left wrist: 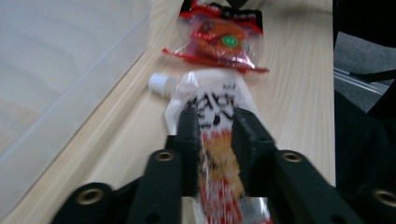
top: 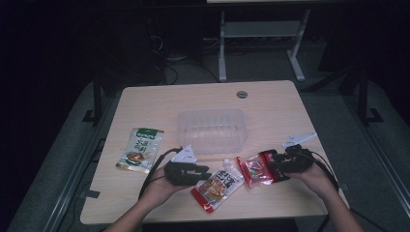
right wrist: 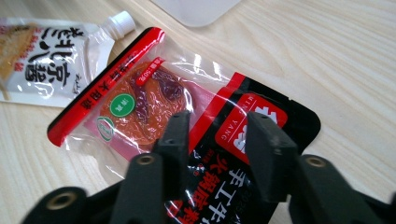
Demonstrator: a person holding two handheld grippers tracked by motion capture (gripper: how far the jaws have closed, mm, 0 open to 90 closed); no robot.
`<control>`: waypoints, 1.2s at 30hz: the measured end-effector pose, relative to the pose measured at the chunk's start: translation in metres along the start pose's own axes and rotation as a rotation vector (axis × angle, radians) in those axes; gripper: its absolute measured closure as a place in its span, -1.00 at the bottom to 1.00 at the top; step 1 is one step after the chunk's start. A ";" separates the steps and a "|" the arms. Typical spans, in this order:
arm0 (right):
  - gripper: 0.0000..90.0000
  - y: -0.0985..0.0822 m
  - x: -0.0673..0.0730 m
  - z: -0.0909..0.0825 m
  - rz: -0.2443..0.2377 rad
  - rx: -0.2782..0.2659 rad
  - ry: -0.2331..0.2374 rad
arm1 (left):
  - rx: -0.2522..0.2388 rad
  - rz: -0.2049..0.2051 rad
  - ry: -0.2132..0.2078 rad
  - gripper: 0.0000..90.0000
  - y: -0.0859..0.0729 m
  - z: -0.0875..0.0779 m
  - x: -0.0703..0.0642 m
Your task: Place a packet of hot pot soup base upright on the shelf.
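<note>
A white spout pouch (top: 217, 183) with red and black print lies near the table's front edge. My left gripper (top: 203, 173) is shut on its lower part; in the left gripper view the pouch (left wrist: 219, 95) bunches narrow between the jaws of the gripper (left wrist: 217, 116). To its right lies a red and black snack packet (top: 255, 170). My right gripper (top: 276, 166) stands open over that packet's black end. In the right gripper view the packet (right wrist: 140, 102) lies flat under the spread jaws of the gripper (right wrist: 217, 121), beside the pouch (right wrist: 46, 60).
A clear plastic tub (top: 211, 129) stands mid-table just beyond both grippers, and its wall (left wrist: 60, 60) runs close along the pouch's left. A green packet (top: 140, 149) lies at the left. Bare wood (top: 270, 106) stretches behind and right of the tub.
</note>
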State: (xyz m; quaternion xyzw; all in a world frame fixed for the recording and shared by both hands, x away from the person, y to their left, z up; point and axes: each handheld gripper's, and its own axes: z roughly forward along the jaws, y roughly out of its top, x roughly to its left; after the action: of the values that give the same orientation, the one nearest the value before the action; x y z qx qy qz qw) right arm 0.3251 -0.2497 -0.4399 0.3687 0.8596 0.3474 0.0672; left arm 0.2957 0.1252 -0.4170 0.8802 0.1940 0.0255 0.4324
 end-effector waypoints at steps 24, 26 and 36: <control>-0.23 -0.009 -0.010 -0.012 0.060 -0.029 -0.056 | 0.046 0.110 -0.041 0.99 0.046 0.103 0.000; -0.24 -0.009 -0.011 -0.012 0.063 -0.032 -0.056 | 0.055 0.115 -0.041 0.99 0.045 0.107 0.000; -0.24 -0.010 -0.012 -0.012 0.068 -0.034 -0.059 | 0.063 0.124 -0.039 0.99 0.045 0.116 0.001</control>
State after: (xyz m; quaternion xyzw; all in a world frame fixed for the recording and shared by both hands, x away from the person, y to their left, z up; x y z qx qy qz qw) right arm 0.3234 -0.2697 -0.4390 0.4065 0.8382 0.3531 0.0869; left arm 0.3354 0.0136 -0.4547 0.9040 0.1313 0.0292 0.4058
